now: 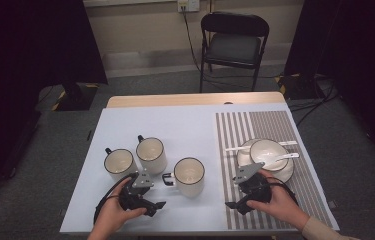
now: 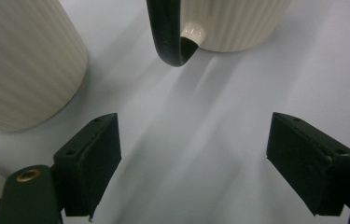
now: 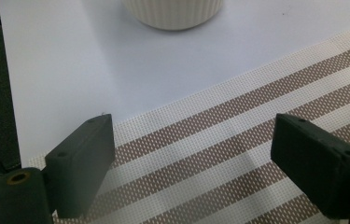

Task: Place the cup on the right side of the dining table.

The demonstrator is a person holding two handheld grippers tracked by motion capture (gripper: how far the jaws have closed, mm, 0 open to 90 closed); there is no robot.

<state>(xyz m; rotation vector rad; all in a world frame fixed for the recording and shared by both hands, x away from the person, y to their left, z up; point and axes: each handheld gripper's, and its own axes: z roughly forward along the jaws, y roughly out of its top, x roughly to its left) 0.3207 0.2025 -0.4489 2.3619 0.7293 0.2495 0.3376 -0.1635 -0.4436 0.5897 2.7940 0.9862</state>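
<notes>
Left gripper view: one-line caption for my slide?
Open left gripper low over the white table, facing a ribbed mug's black handle, another mug at left.

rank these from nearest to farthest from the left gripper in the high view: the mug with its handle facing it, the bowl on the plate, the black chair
1. Mug, just right of the left gripper.
2. Bowl, across on the striped mat.
3. Chair, beyond the table's far edge.

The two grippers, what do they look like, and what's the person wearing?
Both the left gripper and the right gripper are black, each topped by a grey three-cornered plate. Their jaws are blocky black pads with small screw holes. A black cable loops from the left one. A beige sleeve covers the right forearm.
</notes>
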